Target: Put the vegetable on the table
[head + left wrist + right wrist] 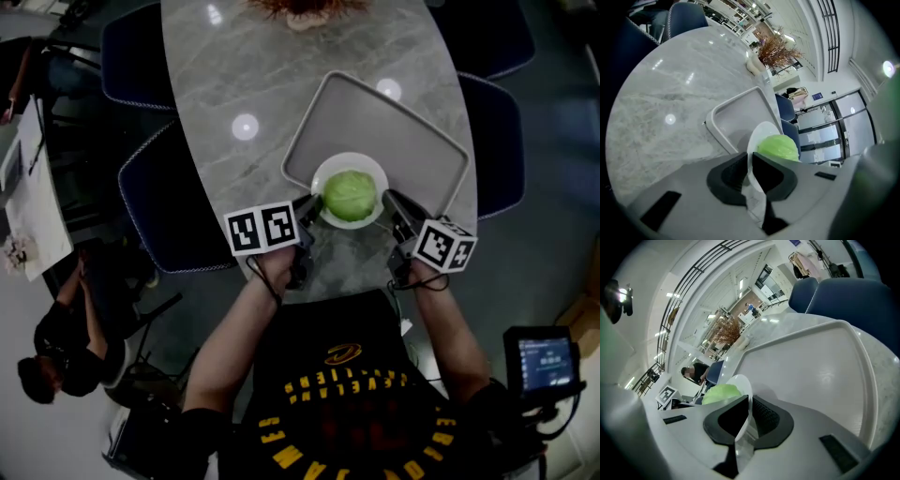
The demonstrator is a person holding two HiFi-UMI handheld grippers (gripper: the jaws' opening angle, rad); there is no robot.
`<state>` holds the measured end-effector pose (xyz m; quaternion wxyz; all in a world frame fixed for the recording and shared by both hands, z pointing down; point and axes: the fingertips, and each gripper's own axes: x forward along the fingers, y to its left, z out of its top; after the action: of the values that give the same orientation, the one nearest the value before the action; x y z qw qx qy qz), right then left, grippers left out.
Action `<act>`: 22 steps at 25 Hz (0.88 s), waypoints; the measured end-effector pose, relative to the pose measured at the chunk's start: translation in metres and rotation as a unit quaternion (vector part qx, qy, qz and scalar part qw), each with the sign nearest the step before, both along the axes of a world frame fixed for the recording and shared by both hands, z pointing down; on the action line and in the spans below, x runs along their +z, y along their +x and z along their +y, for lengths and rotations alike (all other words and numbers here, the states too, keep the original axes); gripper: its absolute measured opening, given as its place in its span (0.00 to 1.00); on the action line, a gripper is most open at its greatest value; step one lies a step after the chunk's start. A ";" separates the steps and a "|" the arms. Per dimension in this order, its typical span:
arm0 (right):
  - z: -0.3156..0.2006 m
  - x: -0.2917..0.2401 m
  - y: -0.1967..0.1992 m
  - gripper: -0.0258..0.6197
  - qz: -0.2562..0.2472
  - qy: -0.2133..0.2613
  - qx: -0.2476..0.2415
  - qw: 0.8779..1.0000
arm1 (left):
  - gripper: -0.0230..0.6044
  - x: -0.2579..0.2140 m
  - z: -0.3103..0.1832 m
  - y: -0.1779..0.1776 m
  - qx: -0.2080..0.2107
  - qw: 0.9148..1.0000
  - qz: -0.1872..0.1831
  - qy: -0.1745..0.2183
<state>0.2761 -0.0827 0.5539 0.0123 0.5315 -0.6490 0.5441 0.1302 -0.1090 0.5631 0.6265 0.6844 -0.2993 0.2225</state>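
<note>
The left gripper point(750, 161) and right gripper point(750, 413) each pinch an opposite rim of the plate point(349, 159), likely to keep it level with the cabbage point(350, 194) on it, at the near edge of the tray point(412, 141) on the table point(216, 75); whether the plate rests or hangs clear I can't tell.

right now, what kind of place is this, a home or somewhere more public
Most likely a big open office or commercial hall, not a home. A long marble-look table with blue chairs along it, tall glass doors beyond it, and a railed upper level point that way.
</note>
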 end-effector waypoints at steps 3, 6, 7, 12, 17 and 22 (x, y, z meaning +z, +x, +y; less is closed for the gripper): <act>0.002 -0.001 -0.014 0.09 -0.003 0.002 -0.025 1.000 | 0.09 -0.002 0.009 -0.015 -0.025 1.000 -0.002 0.004; 0.006 0.001 -0.026 0.09 -0.005 0.005 -0.052 0.999 | 0.09 0.000 0.021 -0.028 -0.051 0.999 -0.004 0.006; 0.007 0.003 -0.030 0.09 -0.006 0.006 -0.063 0.998 | 0.09 0.002 0.024 -0.032 -0.061 0.998 -0.006 0.007; 0.019 0.002 -0.051 0.09 -0.005 0.004 -0.115 0.993 | 0.09 0.002 0.050 -0.053 -0.108 0.994 -0.009 0.008; 0.026 0.002 -0.069 0.09 -0.009 -0.001 -0.150 0.989 | 0.09 0.001 0.069 -0.071 -0.141 0.990 -0.009 0.005; 0.038 0.008 -0.089 0.09 -0.009 -0.012 -0.178 0.984 | 0.09 0.005 0.087 -0.090 -0.162 0.987 -0.014 0.002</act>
<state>0.1866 -0.0452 0.5617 0.1096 0.4026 -0.7269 0.5454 0.0403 -0.0216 0.5677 0.6487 0.6247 -0.4157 0.1269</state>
